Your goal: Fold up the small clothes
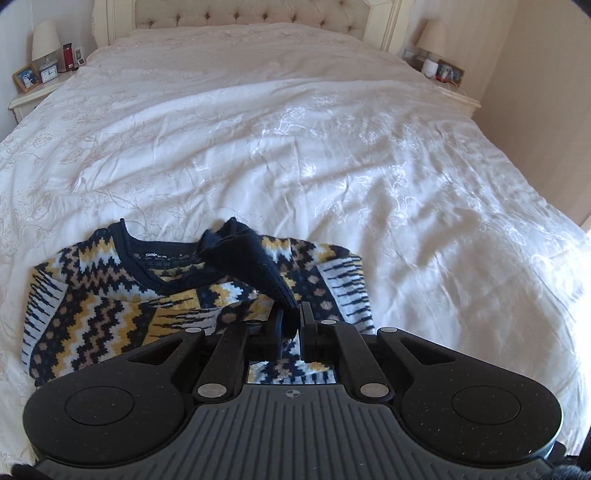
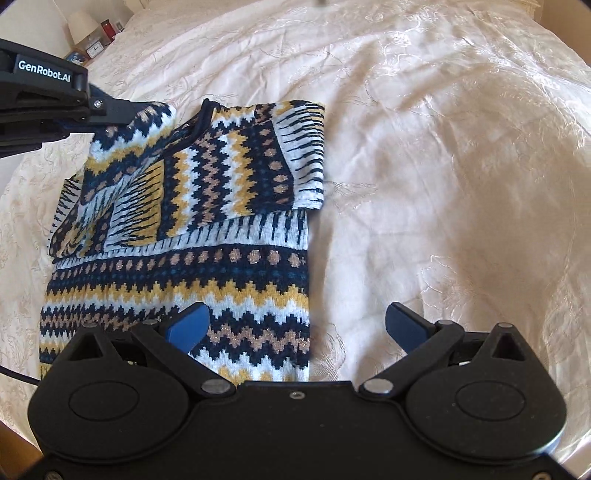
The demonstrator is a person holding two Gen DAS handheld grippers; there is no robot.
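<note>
A small knitted sweater (image 2: 207,206) with navy, yellow, tan and white zigzag bands lies on the white bedspread (image 2: 424,166). One sleeve is folded across its chest. My left gripper (image 1: 290,317) is shut on the navy cuff (image 1: 258,266) of the other sleeve and holds it over the sweater body (image 1: 110,295). The left gripper also shows in the right wrist view (image 2: 110,107), at the sweater's upper left. My right gripper (image 2: 297,325) is open and empty, its blue fingertips (image 2: 188,325) straddling the sweater's lower right edge.
The bed (image 1: 295,129) reaches to a tufted headboard (image 1: 251,14). A nightstand (image 1: 40,88) at the left holds a lamp, clock and photo frame. Another nightstand (image 1: 447,81) at the right holds a lamp and small items.
</note>
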